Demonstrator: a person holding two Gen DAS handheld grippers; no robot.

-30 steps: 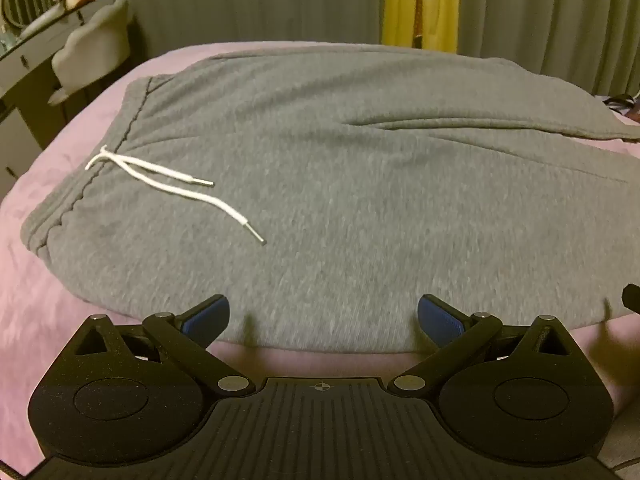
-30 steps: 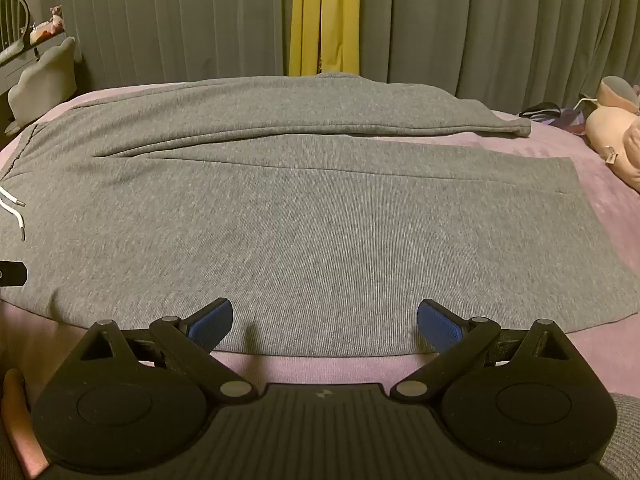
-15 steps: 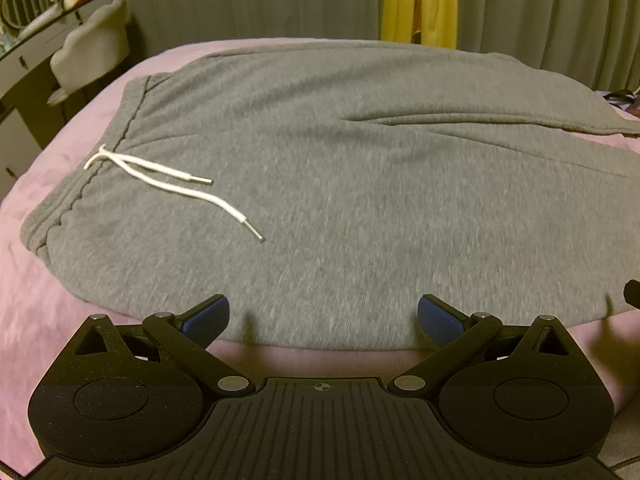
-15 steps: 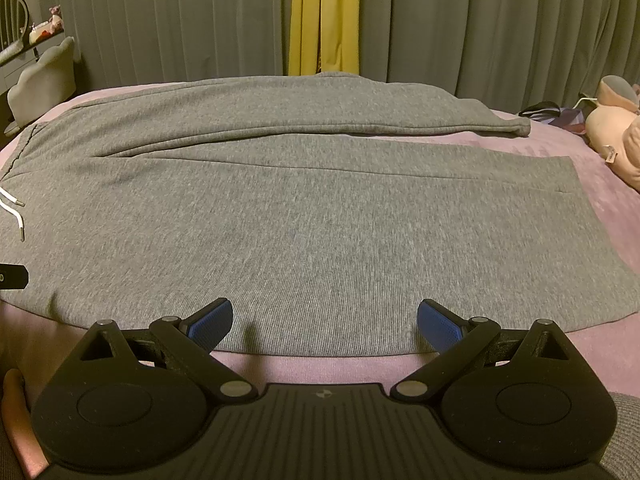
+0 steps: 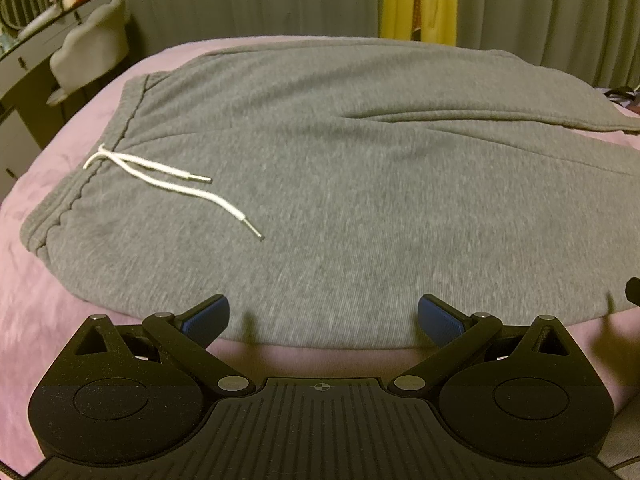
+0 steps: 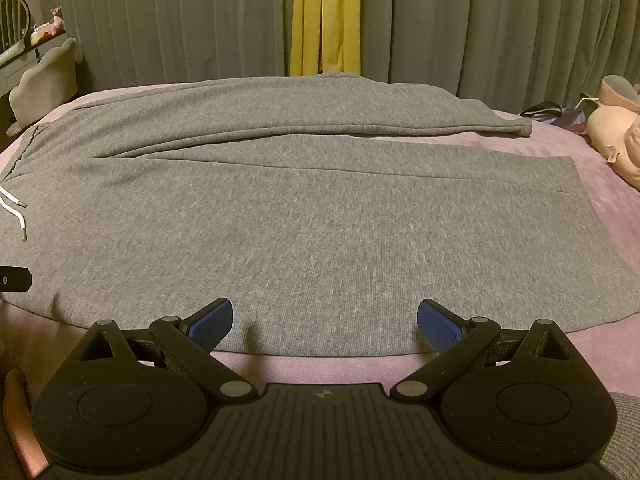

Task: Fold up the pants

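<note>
Your left gripper (image 5: 323,316) and right gripper (image 6: 325,318) both had jaws spread wide, holding nothing, poised at the near edge of the gray pants (image 6: 312,216) lying flat on the pink bed (image 5: 36,308). No readable writing showed; the white drawstring (image 5: 168,184) was cut off in the right view.

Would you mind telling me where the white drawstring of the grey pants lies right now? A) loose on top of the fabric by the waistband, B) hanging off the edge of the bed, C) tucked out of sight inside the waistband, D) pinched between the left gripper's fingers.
A: the white drawstring lies loose on the grey pants beside the waistband, well clear of the open, empty left gripper.
</note>
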